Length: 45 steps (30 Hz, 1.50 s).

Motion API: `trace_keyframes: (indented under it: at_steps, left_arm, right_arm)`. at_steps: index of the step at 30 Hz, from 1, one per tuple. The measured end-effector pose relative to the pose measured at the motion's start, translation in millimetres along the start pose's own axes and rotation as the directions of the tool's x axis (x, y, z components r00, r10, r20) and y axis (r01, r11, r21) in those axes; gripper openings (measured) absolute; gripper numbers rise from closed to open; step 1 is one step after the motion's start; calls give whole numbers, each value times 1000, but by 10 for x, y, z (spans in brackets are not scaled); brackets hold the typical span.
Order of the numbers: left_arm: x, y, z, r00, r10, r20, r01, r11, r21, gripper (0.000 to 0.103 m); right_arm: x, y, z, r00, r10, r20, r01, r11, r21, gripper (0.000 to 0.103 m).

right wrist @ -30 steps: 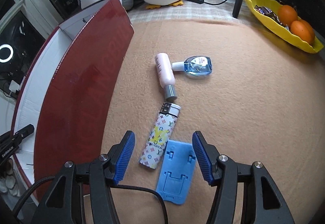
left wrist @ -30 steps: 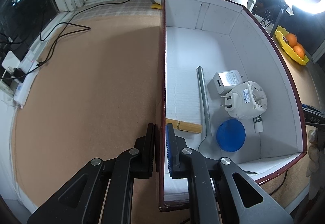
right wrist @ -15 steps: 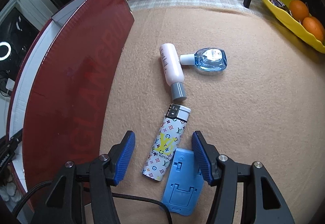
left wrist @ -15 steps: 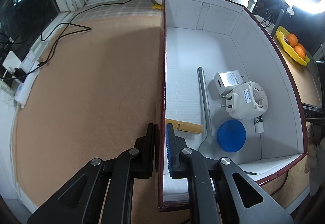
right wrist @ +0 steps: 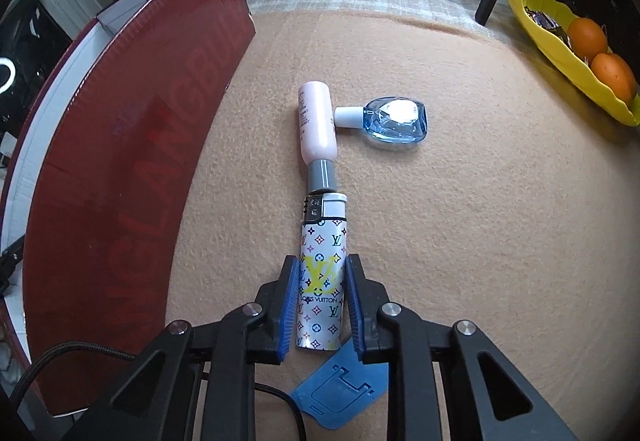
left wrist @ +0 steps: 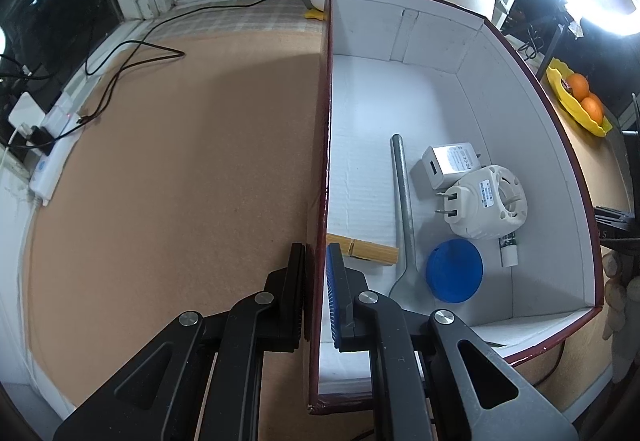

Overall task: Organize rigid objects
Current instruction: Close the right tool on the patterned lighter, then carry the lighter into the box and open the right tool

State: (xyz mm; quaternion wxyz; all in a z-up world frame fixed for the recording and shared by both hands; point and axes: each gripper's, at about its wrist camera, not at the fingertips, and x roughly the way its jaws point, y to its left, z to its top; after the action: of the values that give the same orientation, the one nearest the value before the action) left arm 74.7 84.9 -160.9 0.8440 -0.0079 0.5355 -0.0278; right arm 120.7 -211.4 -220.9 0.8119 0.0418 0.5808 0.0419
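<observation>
The lighter lies flat on the surface, right between the jaws of the right gripper. Its long axis runs straight away from the gripper, in line with the jaws, so the pads meet its two long sides. The jaws are closing on it. The blue pads look to be touching the patterned body, though from this angle it is hard to say whether they press firmly yet. The lighter's cap end points at the grey cap of the pink bottle, almost touching it. The small blue bottle lies just beside that one. A blue plastic stand pokes out from under the gripper.

The right hand is plainly the nearer one. The left gripper is closed on the near wall of the red box, one pad outside and one inside, holding it steady.

Compared with a second ago, the right jaws stood wide apart with the lighter lying askew between them. Now it sits straight and they have narrowed onto it. The left side is unchanged.
</observation>
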Motion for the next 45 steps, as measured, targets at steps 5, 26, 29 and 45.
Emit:
trace_keyframes:
  at_steps: [5,26,29,45]
  left_arm:
    - [-4,4,0,1000,3,1,-3,1000,-7,9]
    - [-21,-8,-23,1000,23,8,-22,999,-30,9]
    - [-29,3,-30,1000,21,12,-20,999,-46,9]
    - [-61,36,-65,997,56,44,-50,992,-120,9]
  right_arm:
    - [-31,-99,-15,999,37,9,-38,998,44,20]
    - [-701,-102,-23,983,88,162,-97,994,47,20]
    - [-844,54,19,975,108,195,-112,994,7,20]
    - [-1126,920,167,942,267,204,-223,950,-217,20]
